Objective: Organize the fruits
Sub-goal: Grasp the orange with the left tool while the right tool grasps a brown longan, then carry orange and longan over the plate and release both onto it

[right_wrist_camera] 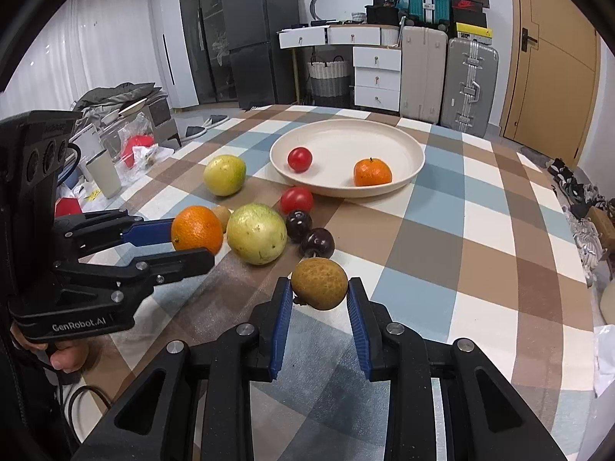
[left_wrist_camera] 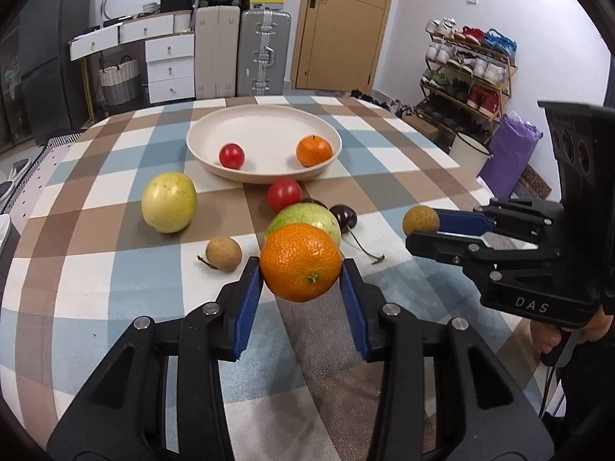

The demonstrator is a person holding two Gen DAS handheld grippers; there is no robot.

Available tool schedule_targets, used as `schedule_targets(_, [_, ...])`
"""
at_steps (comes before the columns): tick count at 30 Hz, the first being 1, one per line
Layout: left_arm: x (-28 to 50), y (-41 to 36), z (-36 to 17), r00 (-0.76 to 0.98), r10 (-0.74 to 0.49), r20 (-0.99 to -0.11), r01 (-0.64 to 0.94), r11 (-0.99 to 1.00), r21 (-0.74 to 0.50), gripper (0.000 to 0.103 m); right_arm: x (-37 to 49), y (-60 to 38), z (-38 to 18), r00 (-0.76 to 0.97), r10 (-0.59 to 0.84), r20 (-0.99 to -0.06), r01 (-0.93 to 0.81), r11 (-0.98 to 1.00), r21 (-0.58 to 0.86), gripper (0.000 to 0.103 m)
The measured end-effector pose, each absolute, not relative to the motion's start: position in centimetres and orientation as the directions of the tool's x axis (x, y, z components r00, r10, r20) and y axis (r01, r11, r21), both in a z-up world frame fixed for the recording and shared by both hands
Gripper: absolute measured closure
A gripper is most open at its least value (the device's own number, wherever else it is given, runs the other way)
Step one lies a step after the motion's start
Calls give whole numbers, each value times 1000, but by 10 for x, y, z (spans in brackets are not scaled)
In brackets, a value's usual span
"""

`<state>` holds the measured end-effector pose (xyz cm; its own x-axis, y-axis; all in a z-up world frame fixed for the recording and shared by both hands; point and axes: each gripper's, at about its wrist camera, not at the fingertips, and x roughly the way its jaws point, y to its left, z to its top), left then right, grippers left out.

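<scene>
My left gripper [left_wrist_camera: 301,271] is shut on an orange [left_wrist_camera: 300,262], held above the checked table; it also shows in the right wrist view [right_wrist_camera: 196,229]. My right gripper [right_wrist_camera: 319,288] is shut on a brown longan [right_wrist_camera: 319,283], seen too in the left wrist view [left_wrist_camera: 420,221]. A cream plate [left_wrist_camera: 230,123] at the far side holds a red tomato [left_wrist_camera: 231,155] and an orange [left_wrist_camera: 314,150]. On the table lie a yellow guava [left_wrist_camera: 169,202], a green guava [left_wrist_camera: 298,217], a red tomato [left_wrist_camera: 284,194], two dark cherries [right_wrist_camera: 298,224] [right_wrist_camera: 317,242] and another longan [left_wrist_camera: 223,253].
The table's far edge lies just behind the plate [right_wrist_camera: 415,146]. Beyond it stand suitcases [left_wrist_camera: 264,52], white drawers [left_wrist_camera: 169,65] and a shoe rack [left_wrist_camera: 467,73]. Bags and clutter [right_wrist_camera: 134,146] lie on the floor left of the table.
</scene>
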<state>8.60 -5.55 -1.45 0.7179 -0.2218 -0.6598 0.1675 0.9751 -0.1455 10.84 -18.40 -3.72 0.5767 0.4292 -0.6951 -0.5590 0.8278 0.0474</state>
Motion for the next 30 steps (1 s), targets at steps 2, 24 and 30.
schedule_targets(2, [84, -53, -10, 731, -216, -647, 159, 976, -147, 65, 108, -186, -34, 582, 435, -687, -556, 829, 54, 73])
schedule_targets(24, [82, -30, 38, 823, -161, -545, 99, 985, -141, 65, 111, -195, -1, 643, 454, -617, -542, 839, 53, 73])
schedule_targets(30, [98, -30, 42, 829, -154, -538, 94, 986, -137, 65, 125, -192, 5, 652, 453, -608, -547, 836, 37, 73])
